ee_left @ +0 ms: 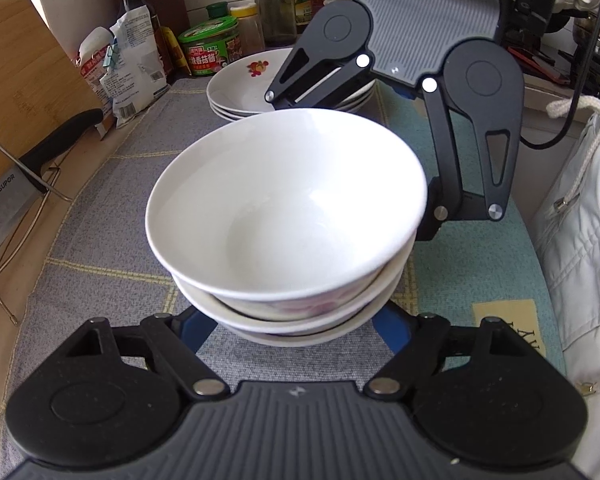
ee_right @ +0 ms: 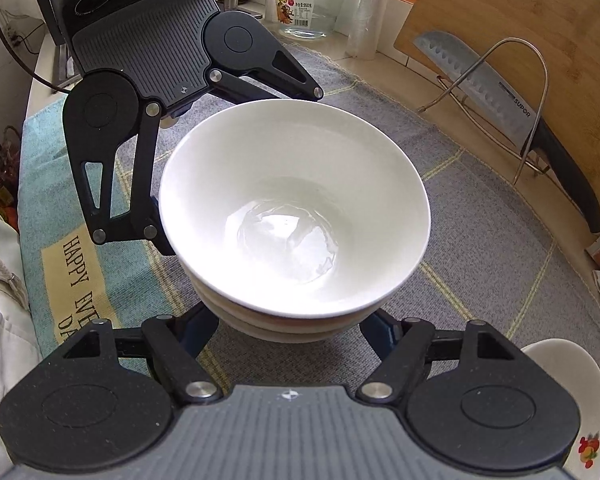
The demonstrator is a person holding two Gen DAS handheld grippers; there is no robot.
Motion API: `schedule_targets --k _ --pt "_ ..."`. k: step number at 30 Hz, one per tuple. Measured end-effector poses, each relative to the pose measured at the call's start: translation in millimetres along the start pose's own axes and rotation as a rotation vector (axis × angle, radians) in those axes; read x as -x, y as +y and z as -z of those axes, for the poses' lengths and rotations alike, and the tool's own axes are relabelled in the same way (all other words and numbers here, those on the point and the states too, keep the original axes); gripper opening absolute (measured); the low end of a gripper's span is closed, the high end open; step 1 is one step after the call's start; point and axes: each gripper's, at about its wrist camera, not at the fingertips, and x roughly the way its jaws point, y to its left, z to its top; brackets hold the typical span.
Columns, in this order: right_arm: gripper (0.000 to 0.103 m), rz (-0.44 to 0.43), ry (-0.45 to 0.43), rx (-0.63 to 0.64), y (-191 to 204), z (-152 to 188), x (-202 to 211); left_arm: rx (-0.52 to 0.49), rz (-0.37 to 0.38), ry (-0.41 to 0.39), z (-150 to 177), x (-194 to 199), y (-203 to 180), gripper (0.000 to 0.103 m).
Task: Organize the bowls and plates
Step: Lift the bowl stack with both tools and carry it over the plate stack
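Observation:
A stack of three white bowls [ee_left: 284,200] stands in the middle of the grey and teal cloth [ee_left: 100,220], its top bowl slightly tilted. My left gripper [ee_left: 294,332] reaches in from the near side, and its blue fingers [ee_left: 196,330] press the lowest bowls on either flank. From the opposite side my right gripper [ee_right: 292,328] clasps the same bowl stack [ee_right: 296,208] low down with its blue fingers [ee_right: 380,336]. All fingertips are hidden under the bowls. A pile of white plates [ee_left: 240,84] with a fruit motif lies behind the bowls; its rim [ee_right: 572,400] also shows in the right wrist view.
A wooden cutting board [ee_left: 16,64] and a cleaver on a wire rack [ee_left: 4,200] stand at the left. Bottles, jars and a packet [ee_left: 136,64] crowd the back. A glass jar [ee_right: 308,0] sits at the cloth's far end. A person's white garment [ee_left: 580,220] hangs at the right.

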Motion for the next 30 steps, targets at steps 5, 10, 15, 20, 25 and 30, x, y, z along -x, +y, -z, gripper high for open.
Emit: schedule_targets --k 5,10,15,20,25,30 --pt "0.080 0.005 0.003 -0.007 0.9 -1.9 -0.9 0.003 -0.006 0.001 -0.8 0.1 -0.2 0.083" --pt "0.080 0.003 0.004 -0.011 2.0 -3.1 1.0 0.007 -0.010 0.007 -1.3 0.7 -1.9 0.083" --pt "0.080 0.003 -0.007 -0.010 2.4 -3.1 10.9 -0.004 -0.025 0.011 -7.5 6.9 -5.7 0.083" --pt "0.080 0.025 -0.022 0.001 0.6 -2.4 26.4 -0.026 -0.053 0.019 -21.8 11.7 -8.7 0.083" --pt "0.080 0.068 -0.039 0.003 -8.9 5.8 48.9 -0.070 -0.079 0.009 -45.4 8.0 -6.0 0.083" --pt "0.080 0.125 -0.043 -0.010 -24.7 25.7 72.3 -0.118 -0.085 -0.015 -78.7 -8.2 -10.5 0.083"
